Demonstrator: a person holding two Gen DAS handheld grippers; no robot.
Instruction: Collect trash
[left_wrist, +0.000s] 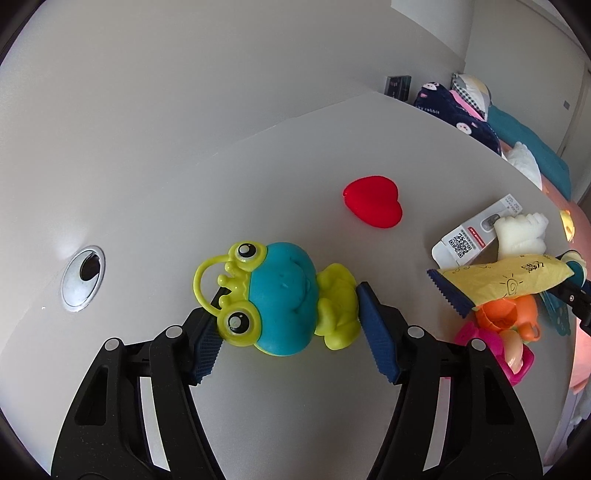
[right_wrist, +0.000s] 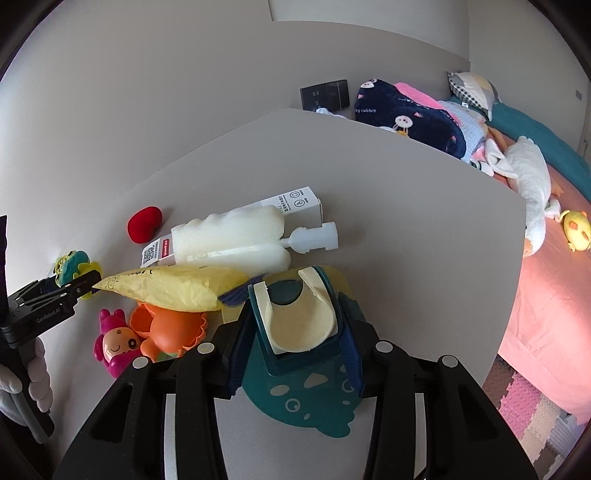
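Note:
My left gripper (left_wrist: 288, 332) is open around a green and teal frog toy (left_wrist: 280, 299) lying on the grey table (left_wrist: 258, 184); its pads sit at the toy's two ends. My right gripper (right_wrist: 295, 332) is shut on a teal and cream dispenser (right_wrist: 299, 317) that holds a yellow bag (right_wrist: 173, 286) stretched to the left. The bag also shows in the left wrist view (left_wrist: 506, 277). A white box with a QR code (right_wrist: 295, 206) and a white sponge brush (right_wrist: 236, 240) lie behind the bag.
A red heart (left_wrist: 373, 201) lies mid-table. An orange toy (right_wrist: 170, 328) and a pink doll (right_wrist: 114, 345) sit under the bag. A round cable hole (left_wrist: 83, 275) is at the left. A bed with blankets (right_wrist: 406, 114) stands beyond the table's right edge.

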